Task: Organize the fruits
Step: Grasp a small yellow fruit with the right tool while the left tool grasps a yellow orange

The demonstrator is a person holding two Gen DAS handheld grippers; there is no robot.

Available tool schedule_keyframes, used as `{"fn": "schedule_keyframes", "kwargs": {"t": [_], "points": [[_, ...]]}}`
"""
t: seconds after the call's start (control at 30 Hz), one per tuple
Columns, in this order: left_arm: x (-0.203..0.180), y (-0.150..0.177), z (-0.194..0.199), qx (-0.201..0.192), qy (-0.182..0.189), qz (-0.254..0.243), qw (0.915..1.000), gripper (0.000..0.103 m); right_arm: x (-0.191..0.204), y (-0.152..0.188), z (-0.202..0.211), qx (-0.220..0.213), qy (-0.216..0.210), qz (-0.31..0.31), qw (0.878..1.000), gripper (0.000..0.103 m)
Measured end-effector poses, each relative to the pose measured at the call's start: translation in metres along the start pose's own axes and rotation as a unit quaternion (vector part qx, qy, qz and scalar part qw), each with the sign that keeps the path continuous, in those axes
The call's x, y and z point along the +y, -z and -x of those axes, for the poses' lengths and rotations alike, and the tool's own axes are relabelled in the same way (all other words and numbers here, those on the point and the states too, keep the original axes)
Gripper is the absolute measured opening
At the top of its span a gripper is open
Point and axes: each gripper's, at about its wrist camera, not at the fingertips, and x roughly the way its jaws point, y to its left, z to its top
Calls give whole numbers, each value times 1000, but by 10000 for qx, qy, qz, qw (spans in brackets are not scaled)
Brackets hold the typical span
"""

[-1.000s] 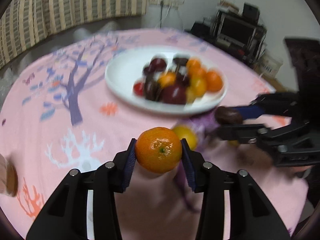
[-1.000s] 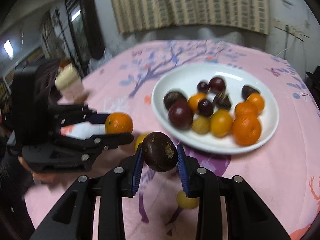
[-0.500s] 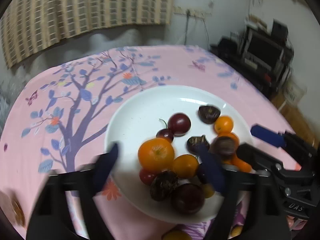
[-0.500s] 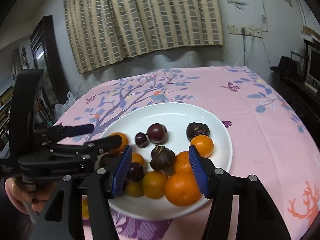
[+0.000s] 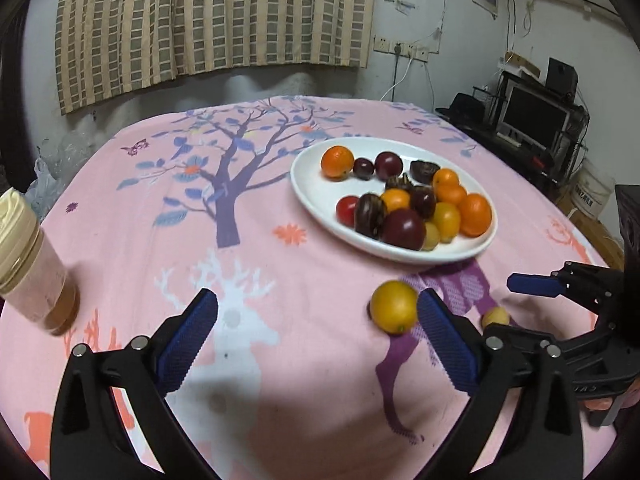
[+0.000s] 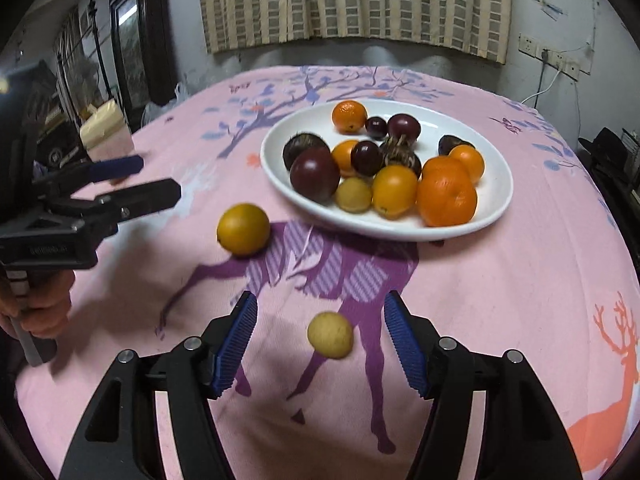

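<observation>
Left gripper [image 5: 318, 330] was spread wide, its blue pads [image 5: 187, 338] apart and holding nothing, low over the pink cloth [image 5: 140, 216]. A yellow-orange fruit [image 5: 394, 307] lay on the cloth at about 2 o'clock from the gripper's centre, just beside the right-hand pad; whether it touched the pad could not be told. A smaller pale-yellow fruit [image 5: 495, 317] lay farther out at 3 o'clock, near the right gripper seen from the side.

Right gripper [image 6: 320, 342] was likewise spread, empty — the small fruit [image 6: 330, 334] sat on the cloth between its pads [image 6: 405, 344], touching neither. The larger fruit [image 6: 243, 229] lay at 11 o'clock from it, apart from the left gripper's fingers, which entered from 9 o'clock.

The white plate [image 5: 316, 190] stood beyond both grippers — at 1 o'clock in the left view, 12 o'clock in the right [image 6: 496, 184] — and held the heap of fruit: oranges [image 6: 447, 196], dark plums [image 6: 315, 175], small dark cherries [image 6: 376, 127] and brown rough-skinned pieces [image 6: 400, 151]. One orange [image 5: 337, 162] sat at the plate's far edge, beside a cherry but clear of the main heap.

A jar [image 5: 28, 264] with a cream lid stood on the cloth at 9 o'clock in the left view, well apart from the plate. A striped curtain [image 5: 208, 20] hung behind the table.
</observation>
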Motion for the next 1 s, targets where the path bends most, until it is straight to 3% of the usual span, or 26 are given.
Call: {"fn": "schedule_keyframes", "kwargs": {"t": [0.33, 0.53, 0.63, 0.73, 0.8, 0.83, 0.97, 1.0], "points": [[6, 5, -5, 116, -50, 159, 9998, 98, 4, 7, -2, 162, 158, 141, 9996, 59], [7, 5, -8, 171, -65, 167, 9997, 98, 6, 8, -9, 331, 190, 237, 9990, 44], [7, 5, -9, 174, -75, 145, 9997, 98, 2, 7, -7, 279, 194, 150, 9993, 27], [5, 7, -10, 159, 31, 131, 9998, 98, -8, 4, 0, 121, -7, -190, 9997, 25], [0, 9, -15, 333, 310, 84, 9989, 98, -14, 3, 6, -34, -44, -351, 9994, 25], [-3, 11, -17, 389, 405, 34, 9984, 96, -16, 1, 9, -92, -12, -391, 9992, 25], [-26, 14, -27, 534, 558, -441, 9960, 62, -25, 0, 11, -132, 27, -592, 9982, 25], [-30, 14, -30, 574, 575, -514, 9954, 60, -27, 0, 11, -119, 29, -629, 9979, 25]]}}
